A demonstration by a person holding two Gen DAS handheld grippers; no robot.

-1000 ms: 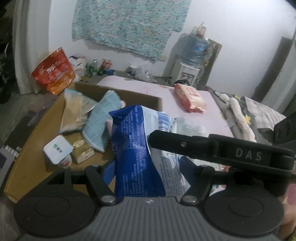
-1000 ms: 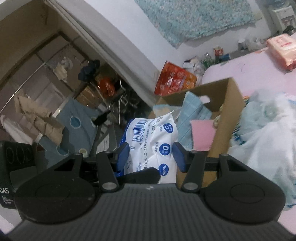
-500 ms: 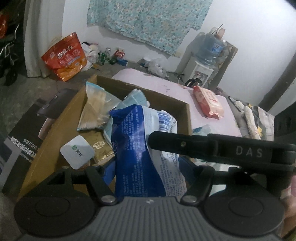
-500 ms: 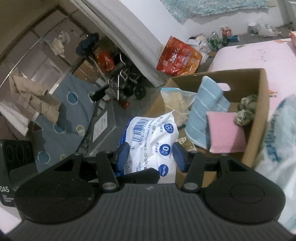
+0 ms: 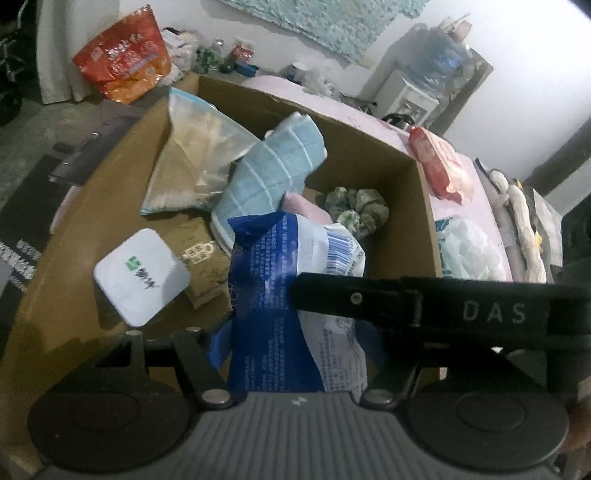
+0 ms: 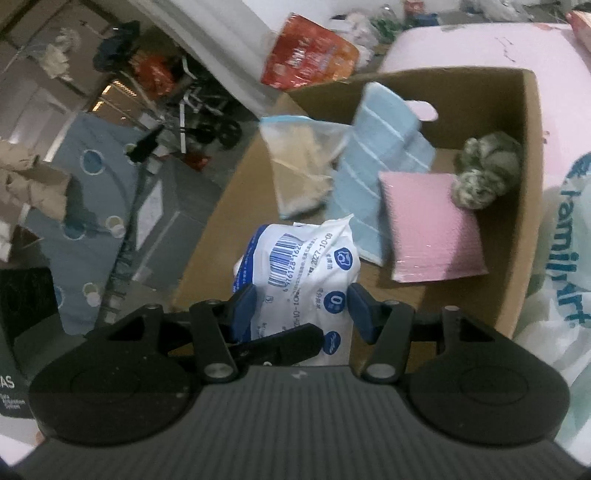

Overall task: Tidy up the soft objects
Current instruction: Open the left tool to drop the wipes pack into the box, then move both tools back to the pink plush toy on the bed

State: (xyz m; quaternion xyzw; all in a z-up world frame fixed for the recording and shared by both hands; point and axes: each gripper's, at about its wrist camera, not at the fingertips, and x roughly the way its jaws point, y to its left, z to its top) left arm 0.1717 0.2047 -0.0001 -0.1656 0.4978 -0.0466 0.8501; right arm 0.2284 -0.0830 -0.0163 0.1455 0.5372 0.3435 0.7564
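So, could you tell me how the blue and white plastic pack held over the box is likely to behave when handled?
The blue and white pack looks soft: its film is creased and bulges between the fingers, so it would probably sag rather than stay stiff. The glossy wrapper may be slippery. It seems light for its size.

Colours and patterns of box contents and surroundings

Box (image 5: 424, 206): brown cardboard. Pack (image 5: 273, 295): blue and white, printed barcode. Towel (image 5: 269, 177): light blue with white grid lines. Pad (image 6: 432, 229): plain pink. Bundle (image 6: 484, 173): mottled green and white. Pouch (image 5: 140, 273): white with green mark. Floor bag (image 5: 122, 55): red-orange. Bed (image 6: 480, 48): pale pink. Wall cloth (image 5: 325, 22): speckled teal.
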